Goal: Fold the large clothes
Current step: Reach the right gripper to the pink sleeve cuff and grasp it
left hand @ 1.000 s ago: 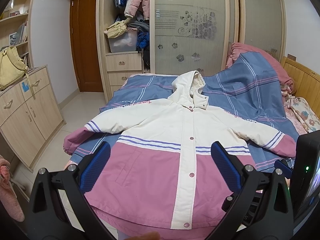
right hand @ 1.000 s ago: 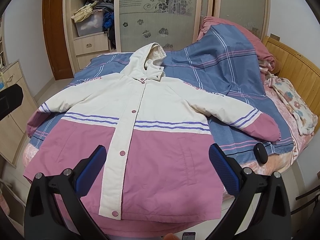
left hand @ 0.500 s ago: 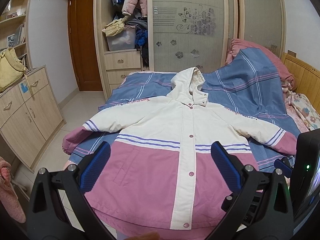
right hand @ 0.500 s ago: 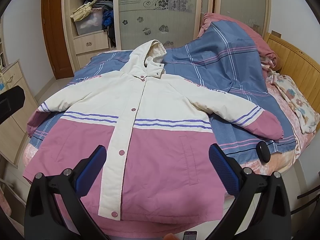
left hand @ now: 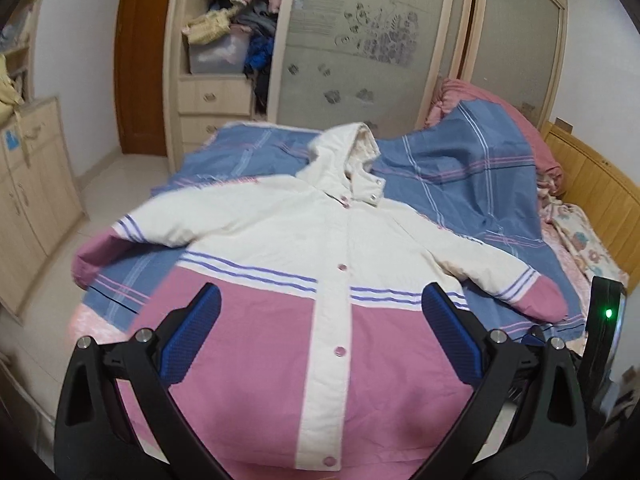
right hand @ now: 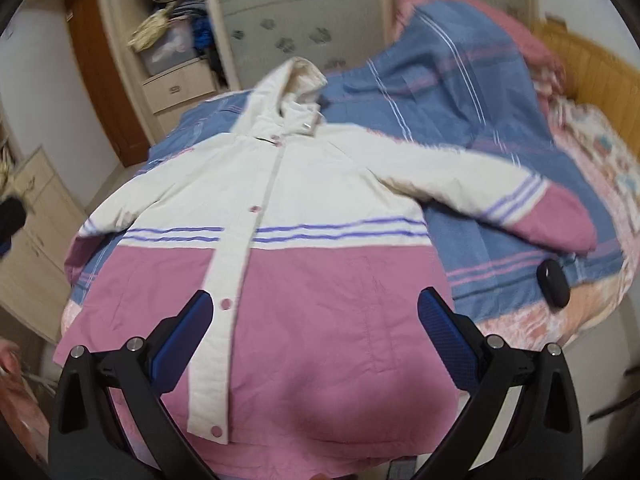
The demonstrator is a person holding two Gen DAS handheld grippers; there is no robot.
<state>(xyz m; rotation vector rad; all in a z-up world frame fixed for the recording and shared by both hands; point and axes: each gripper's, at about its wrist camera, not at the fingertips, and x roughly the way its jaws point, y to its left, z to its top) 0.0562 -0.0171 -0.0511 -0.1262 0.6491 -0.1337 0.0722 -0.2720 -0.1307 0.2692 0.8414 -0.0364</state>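
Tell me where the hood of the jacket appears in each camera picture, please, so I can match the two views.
Left wrist: the hood sits above centre, slightly right of the middle, on the blue checked quilt.
Right wrist: the hood is upper centre, slightly left of the middle.
Shared landmark: the wardrobe's frosted glass door behind the hood.

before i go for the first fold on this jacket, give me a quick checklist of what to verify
1. Jacket lies flat, front up, on the bed: ok.
2. Front snapped shut down the placket: ok, as far as the snaps show.
3. Both sleeves spread out to the sides: ok; the sleeve on the left droops over the bed's edge.
4. Left gripper jaws open and empty: ok.
5. Right gripper jaws open and empty: ok.
6. Fold path free: not ok; a small black object sits on the bed below the sleeve on the right.
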